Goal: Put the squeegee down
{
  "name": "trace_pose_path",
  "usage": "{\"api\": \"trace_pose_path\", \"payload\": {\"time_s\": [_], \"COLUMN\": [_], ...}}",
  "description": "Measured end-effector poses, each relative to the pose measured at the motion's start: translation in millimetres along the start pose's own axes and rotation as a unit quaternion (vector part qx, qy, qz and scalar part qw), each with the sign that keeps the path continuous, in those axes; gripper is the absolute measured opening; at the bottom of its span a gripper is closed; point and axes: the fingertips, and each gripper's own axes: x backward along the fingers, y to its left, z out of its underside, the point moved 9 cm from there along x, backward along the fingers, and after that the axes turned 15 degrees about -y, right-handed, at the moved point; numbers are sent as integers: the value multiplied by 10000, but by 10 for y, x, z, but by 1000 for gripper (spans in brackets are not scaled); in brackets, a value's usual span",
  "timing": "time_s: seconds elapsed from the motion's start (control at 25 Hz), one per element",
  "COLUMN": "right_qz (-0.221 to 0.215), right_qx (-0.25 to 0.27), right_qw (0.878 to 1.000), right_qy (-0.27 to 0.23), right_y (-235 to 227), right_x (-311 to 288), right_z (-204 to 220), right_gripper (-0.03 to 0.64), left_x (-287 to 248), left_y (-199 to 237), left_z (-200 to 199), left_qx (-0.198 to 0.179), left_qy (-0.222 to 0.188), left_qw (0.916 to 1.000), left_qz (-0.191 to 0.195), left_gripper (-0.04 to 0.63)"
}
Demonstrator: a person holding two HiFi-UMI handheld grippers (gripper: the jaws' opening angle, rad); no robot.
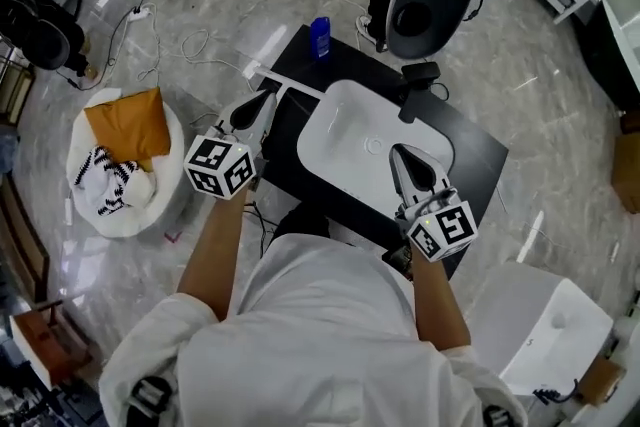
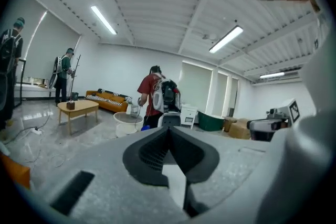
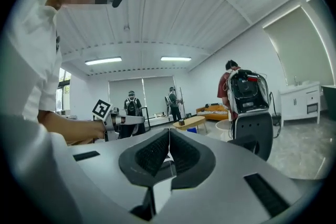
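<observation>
squeegee (image 1: 288, 86) lies flat at tabletop (image 1: 472, 155) upper-left edge, looks put down | left hand-held gripper (image 1: 267, 99) pinched shut, empty, just below it | right hand-held gripper (image 1: 399, 153) shut, empty, over sink (image 1: 340, 125) | you: retreat straight toward frame bottom, don't clip the handle | blade end near the drop-off; open room lower frame

Head view: steeply down over table (image 1: 480, 155); both gripper views level toward 12 o'clock, sharing person (image 2: 149, 89) with backpack (image 2: 169, 96).
</observation>
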Motion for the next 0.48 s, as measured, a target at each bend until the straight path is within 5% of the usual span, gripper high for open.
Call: {"api": "trace_pose_path", "payload": {"time_s": [0.2,0.48], "right_qz": [-254,-628], "right_qx": [478,443], "right_qw": [9975,9943], "right_qy": [-449,-735], "right_y": [280,835], "right_x": [321,1086], "right_z": [-362,-586], "right_gripper": [15,15], "left_x": [348,1197], "left_y": [-482,-1416], "left_z": [-344,-362], "left_qx": [367,812], "left_qy": [-883,-1202], "left_qw": [9938,9800], "left_qz": [570,1363], "left_gripper": [15,15]}}
